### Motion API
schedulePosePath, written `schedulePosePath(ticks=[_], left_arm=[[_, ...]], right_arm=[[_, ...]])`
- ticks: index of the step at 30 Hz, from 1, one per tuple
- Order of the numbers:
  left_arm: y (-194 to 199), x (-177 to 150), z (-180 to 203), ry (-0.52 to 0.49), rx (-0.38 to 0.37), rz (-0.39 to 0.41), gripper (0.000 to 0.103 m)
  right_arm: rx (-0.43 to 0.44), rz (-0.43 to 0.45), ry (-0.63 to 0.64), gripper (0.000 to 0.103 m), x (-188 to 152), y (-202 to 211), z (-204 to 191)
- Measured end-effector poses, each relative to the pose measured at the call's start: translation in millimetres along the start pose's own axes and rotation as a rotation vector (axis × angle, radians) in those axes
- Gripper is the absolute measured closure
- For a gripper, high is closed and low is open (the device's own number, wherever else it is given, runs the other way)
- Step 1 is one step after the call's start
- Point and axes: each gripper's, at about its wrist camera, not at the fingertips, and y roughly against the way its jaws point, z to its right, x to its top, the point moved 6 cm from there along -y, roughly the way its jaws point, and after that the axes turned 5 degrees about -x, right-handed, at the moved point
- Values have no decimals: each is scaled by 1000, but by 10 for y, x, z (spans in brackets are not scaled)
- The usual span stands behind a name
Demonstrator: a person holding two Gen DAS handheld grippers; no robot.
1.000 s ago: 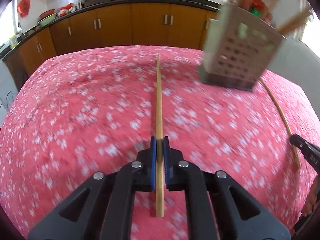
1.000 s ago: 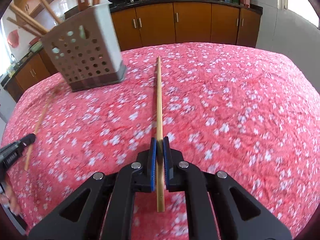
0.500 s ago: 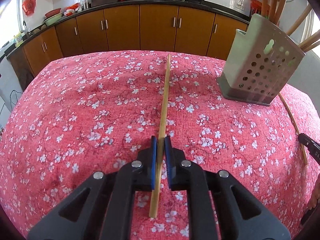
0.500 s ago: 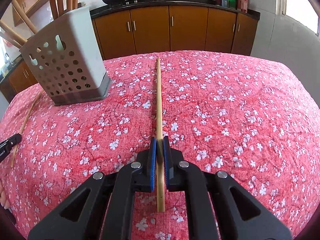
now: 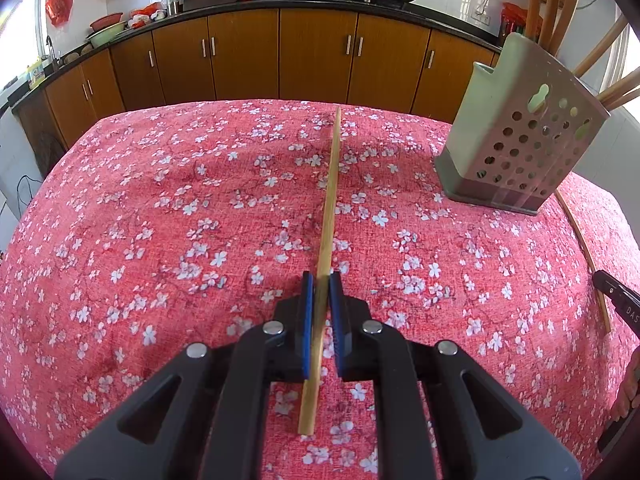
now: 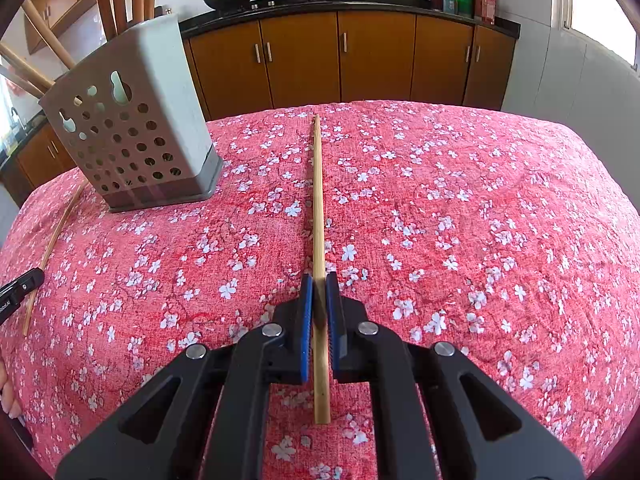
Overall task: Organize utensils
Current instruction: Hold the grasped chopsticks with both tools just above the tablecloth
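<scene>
My left gripper point(image 5: 321, 280) is shut on a wooden chopstick point(image 5: 329, 208) that points forward over the red floral tablecloth. My right gripper point(image 6: 316, 280) is shut on a second wooden chopstick point(image 6: 318, 208), also pointing forward. A grey perforated utensil holder point(image 5: 516, 140) with several wooden utensils in it stands at the right of the left wrist view and at the left of the right wrist view point(image 6: 132, 140). Each gripper's chopstick shows at the edge of the other view, the right one point(image 5: 584, 248) and the left one point(image 6: 52, 248).
The table is covered by the red floral cloth point(image 5: 160, 220). Brown kitchen cabinets point(image 5: 280, 56) and a dark counter with woks stand behind the table. The right gripper's tip point(image 5: 618, 306) shows at the left wrist view's right edge, the left one's point(image 6: 18, 290) at the right view's left edge.
Both grippers have pulled back and steadied with their chopsticks. The utensil holder now sits farther off to the side in each view. The left chopstick has tilted a little to the right.
</scene>
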Motion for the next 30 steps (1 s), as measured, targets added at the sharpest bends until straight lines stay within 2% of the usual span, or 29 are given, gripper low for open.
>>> schedulePosePath(ticks=[30], left_arm=[[3, 2, -4, 7, -5, 1, 91]], right_arm=[[-3, -1, 0, 95, -12, 14, -18]])
